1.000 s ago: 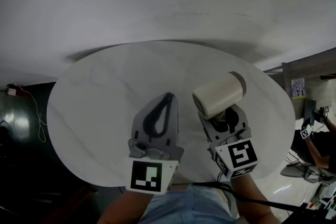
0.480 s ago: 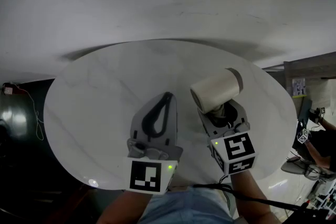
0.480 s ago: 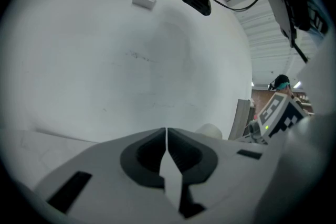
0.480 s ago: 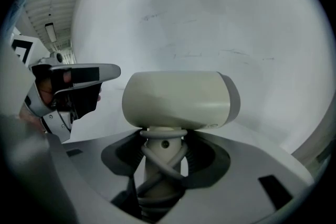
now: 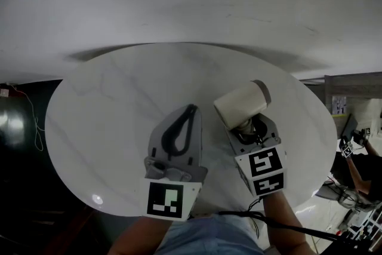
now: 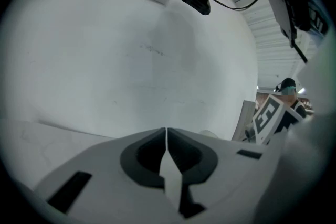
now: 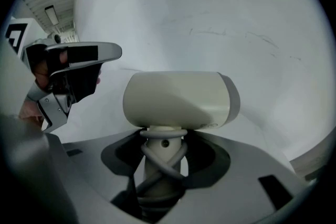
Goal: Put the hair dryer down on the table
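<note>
Round white desk [image 5: 101, 110] spreads beneath the hair dryer [image 5: 240, 106], which stands barrel-up over it, the right gripper [image 5: 249, 130] jaws pinching its cord-wrapped handle. Being top-heavy, it may topple or roll if released upright. Left gripper [image 5: 190, 111] jaws are pressed together, empty.

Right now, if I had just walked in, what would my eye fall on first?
The cream hair dryer, gripped by its cord-wrapped handle in the right tongs, stands out over the right half of the round white table. Beside it, the left tongs are shut on nothing.
</note>
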`<state>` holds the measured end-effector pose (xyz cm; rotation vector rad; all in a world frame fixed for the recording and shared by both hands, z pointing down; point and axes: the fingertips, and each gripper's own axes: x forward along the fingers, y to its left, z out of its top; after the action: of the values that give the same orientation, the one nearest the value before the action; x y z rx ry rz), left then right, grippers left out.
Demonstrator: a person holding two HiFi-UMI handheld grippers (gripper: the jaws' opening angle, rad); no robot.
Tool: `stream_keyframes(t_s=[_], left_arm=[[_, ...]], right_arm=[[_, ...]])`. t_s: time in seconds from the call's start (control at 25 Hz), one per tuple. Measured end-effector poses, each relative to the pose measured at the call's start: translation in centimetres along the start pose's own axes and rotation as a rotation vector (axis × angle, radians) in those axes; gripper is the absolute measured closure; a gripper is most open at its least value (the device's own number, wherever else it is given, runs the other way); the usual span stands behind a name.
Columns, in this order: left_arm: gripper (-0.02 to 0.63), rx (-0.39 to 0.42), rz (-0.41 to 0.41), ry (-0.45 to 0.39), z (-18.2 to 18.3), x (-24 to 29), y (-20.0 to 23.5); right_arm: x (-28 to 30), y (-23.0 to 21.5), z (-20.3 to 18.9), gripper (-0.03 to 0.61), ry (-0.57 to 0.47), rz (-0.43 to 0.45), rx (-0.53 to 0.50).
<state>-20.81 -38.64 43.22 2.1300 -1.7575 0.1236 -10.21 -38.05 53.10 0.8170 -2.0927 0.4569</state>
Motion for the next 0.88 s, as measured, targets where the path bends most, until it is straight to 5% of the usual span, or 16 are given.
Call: stream_keyframes(t_s=[0.88], left_arm=[[0.597, -0.03, 0.052, 0.015, -0.6, -0.3, 2.3]], right_arm=[[3.1, 0.6, -2.4, 0.351, 0.218, 0.054, -0.014]])
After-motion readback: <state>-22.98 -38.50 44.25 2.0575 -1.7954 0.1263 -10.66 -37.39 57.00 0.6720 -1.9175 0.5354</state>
